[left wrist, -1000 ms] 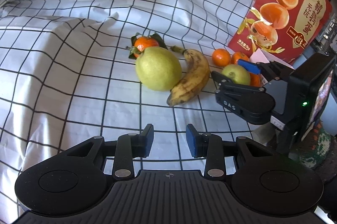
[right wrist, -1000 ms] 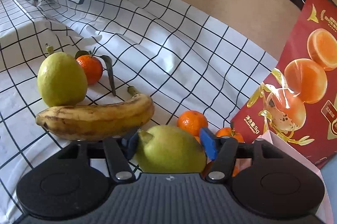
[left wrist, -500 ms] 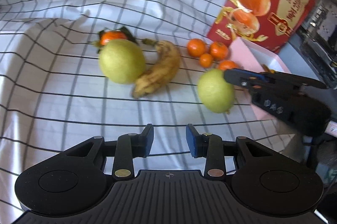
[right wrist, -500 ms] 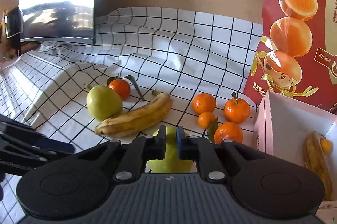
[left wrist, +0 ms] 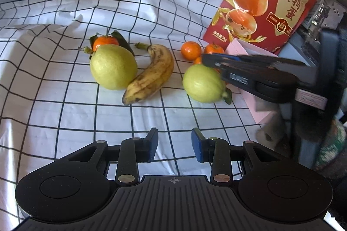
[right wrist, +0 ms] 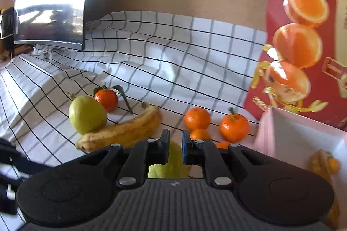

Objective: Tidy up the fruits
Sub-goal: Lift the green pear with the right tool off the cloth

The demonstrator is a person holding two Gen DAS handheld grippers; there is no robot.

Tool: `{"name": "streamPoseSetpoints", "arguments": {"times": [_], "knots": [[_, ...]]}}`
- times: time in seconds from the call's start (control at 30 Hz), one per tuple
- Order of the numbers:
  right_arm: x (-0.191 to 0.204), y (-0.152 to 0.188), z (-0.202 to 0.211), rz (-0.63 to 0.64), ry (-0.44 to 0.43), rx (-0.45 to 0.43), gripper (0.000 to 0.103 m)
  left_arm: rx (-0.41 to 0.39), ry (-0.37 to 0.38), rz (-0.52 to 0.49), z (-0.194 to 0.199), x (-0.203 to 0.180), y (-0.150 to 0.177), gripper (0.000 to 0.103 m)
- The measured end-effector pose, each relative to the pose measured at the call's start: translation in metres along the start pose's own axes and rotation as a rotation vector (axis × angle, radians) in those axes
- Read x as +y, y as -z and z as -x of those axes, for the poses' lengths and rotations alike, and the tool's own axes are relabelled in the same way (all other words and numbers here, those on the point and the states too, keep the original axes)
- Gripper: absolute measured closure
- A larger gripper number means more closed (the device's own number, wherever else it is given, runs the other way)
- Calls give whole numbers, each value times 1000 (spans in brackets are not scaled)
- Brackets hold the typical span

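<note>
On a black-and-white checked cloth [left wrist: 65,100], fruit is lying in a loose row: a leafy tangerine [left wrist: 105,42] is sitting just behind a large yellow-green pear [left wrist: 113,67], which is touching a spotted banana [left wrist: 151,76]; further right, a second pear [left wrist: 202,83] is resting on the cloth, with small tangerines [left wrist: 191,50] clustered behind it near a pink box [left wrist: 251,98] and a red printed carton [left wrist: 266,3]. The left gripper [left wrist: 174,143] is hovering low in the foreground with its fingers partly apart and nothing between them, well short of the fruit. The right gripper [right wrist: 175,144] is reaching in from the right with its fingers drawn nearly together and gripping nothing; the second pear [right wrist: 169,166] is lying below and behind the fingertips, not between them, while the gripper's tip is showing just above that pear in the left wrist view. Inside the pink box [right wrist: 292,144], a banana and a tangerine are already lying.
</note>
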State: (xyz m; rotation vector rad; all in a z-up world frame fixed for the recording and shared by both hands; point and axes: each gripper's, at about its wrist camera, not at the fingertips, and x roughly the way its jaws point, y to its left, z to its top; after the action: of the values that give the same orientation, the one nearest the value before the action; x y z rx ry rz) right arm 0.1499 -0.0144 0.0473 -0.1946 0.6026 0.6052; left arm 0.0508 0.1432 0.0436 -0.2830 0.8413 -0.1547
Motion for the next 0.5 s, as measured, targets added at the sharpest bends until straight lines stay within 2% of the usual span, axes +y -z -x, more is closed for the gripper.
{"name": "streamPoseSetpoints", "arguments": {"times": [0.13,0.2,0.27,0.3,0.33,0.4,0.5], "knots": [[8,-10,-20,32,-24,17,93,1,-2,-3,2,7,-2,65],[4,-15,-21,10,-62,41,92,-3,-8,2,3,12,-5,65],[-1,-16,-9,-7,-96,31,74,-11,-13,15,4,17,-8,65],[-2,-13,3,13,-89,16,47,-14,-14,25,4,21,-10,65],[-2,-7,13,30,-64,-5,25,-15,-16,34,3,24,-11,65],[-1,9,28,26,-8,-24,21,-11,-20,44,0,27,-12,65],[1,32,26,-33,-44,58,21,10,-23,39,-4,28,-12,65]]}}
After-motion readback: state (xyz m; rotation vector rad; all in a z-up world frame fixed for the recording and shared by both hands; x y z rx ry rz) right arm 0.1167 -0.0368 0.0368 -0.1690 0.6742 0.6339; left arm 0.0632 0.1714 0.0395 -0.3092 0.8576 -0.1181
